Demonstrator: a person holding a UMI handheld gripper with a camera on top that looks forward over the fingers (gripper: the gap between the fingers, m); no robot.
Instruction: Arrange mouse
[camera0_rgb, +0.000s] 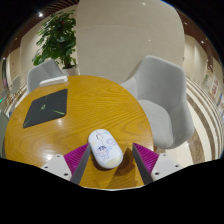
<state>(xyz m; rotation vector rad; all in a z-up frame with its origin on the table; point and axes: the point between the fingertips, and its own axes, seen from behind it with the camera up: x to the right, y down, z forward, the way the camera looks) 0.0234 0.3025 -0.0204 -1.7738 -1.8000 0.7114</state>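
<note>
White mouse (105, 148) lying on the round wooden table (70, 125), near its front edge, between the two fingers of the claw (108, 157) with a gap at either side. Resting on the tabletop on its own, turned at a slant, narrower end pointing back and to the left. Claw spread wide, not pressing on anything; magenta pads (76, 155) showing on the inner faces of both fingers, one to each side of the mouse. Farther back and to the left on the table, well apart from the mouse, a dark flat laptop (46, 107), closed, lying near the far left rim. Beyond the table on the right, a pale grey chair (165, 95) with a curved back, drawn up close to the table's edge. Behind the table on the left, a second pale chair (45, 72), only its back visible. Past that, a leafy green plant (58, 35) standing against a light wall.
</note>
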